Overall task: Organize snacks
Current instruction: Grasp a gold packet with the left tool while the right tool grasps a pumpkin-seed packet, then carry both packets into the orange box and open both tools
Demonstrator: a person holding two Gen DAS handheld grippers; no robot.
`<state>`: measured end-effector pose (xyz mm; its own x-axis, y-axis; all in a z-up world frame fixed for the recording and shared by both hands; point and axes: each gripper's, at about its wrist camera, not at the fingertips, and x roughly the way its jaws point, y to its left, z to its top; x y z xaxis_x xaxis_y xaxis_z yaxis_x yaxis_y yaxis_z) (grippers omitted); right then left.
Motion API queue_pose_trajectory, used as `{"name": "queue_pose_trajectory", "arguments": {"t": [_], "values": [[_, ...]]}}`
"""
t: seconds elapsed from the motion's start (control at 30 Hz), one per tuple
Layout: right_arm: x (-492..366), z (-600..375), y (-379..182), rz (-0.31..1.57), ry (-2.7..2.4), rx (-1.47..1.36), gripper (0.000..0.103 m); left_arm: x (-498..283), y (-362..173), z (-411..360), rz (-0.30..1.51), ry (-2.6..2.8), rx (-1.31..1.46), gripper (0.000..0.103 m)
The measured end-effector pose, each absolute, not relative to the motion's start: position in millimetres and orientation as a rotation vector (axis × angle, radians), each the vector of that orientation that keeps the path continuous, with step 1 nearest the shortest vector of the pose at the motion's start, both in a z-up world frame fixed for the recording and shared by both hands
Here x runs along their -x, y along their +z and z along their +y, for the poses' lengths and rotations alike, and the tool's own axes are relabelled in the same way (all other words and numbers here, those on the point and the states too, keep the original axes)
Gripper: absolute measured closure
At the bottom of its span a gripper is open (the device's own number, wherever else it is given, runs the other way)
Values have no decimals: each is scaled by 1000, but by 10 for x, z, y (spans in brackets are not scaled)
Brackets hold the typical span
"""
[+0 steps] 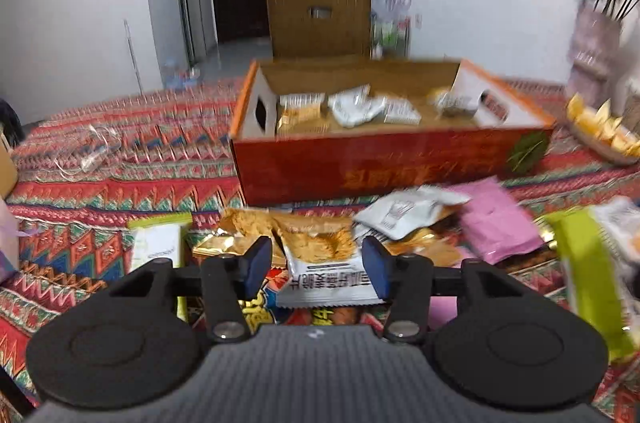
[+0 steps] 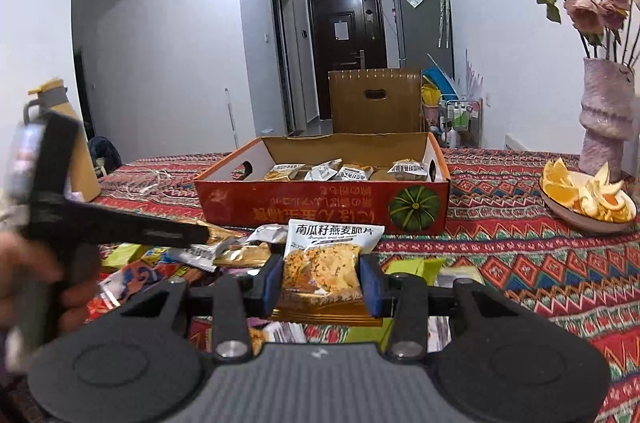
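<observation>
Fingers (image 1: 256, 265) of the left gripper (image 1: 318, 269), left wrist view: two, blue-padded, spread apart, hovering over one white-and-gold snack packet (image 1: 320, 263) that lies loose in the pile; whether the pads touch it cannot be told. Pile on the table: one pink packet (image 1: 496, 223), two lime-green packets (image 1: 158, 243), one white packet (image 1: 404, 213), several gold ones. Red cardboard box (image 1: 360, 163) beyond the pile, open-topped, holding about five packets; motion blur prevents an exact count.

Right wrist view: right gripper (image 2: 320, 281), two blue pads pinching one pumpkin-seed oat crisp packet (image 2: 326, 263) by its sides, raised above the pile and in front of the box (image 2: 320, 203). Inside the box: four packets (image 2: 348, 171) in a row. Left gripper (image 2: 120, 227) enters from the left edge. One plate of orange peel (image 2: 588, 199), one vase of dried roses (image 2: 606, 119), one yellow bottle (image 2: 80, 159).

Surface: patterned red tablecloth (image 2: 520, 223). Room: white walls, one dark door (image 2: 346, 51), one wooden chair back (image 2: 374, 103).
</observation>
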<state>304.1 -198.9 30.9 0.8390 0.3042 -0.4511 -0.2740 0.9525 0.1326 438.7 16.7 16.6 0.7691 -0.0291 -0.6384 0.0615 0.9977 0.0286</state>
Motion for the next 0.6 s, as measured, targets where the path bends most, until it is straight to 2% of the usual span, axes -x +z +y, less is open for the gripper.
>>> {"name": "queue_pose_trajectory", "arguments": {"t": [0.13,0.17,0.2,0.27,0.43,0.6], "values": [[-2946,-2077,265,508,289,-77,63,-4643,45,201,779,-83,33,42],[-2927,-2101,242,513,286,-84,63,-4653,12,192,784,-76,34,44],[-2916,-2119,220,518,285,-89,63,-4659,-17,169,788,-78,26,55],[-2894,-2144,183,525,284,-93,63,-4656,-72,158,806,-74,18,61],[-2837,-2141,138,533,293,-87,63,-4341,52,189,736,-50,12,63],[-2666,-2080,203,514,328,-74,63,-3610,351,215,638,-95,42,62]]}}
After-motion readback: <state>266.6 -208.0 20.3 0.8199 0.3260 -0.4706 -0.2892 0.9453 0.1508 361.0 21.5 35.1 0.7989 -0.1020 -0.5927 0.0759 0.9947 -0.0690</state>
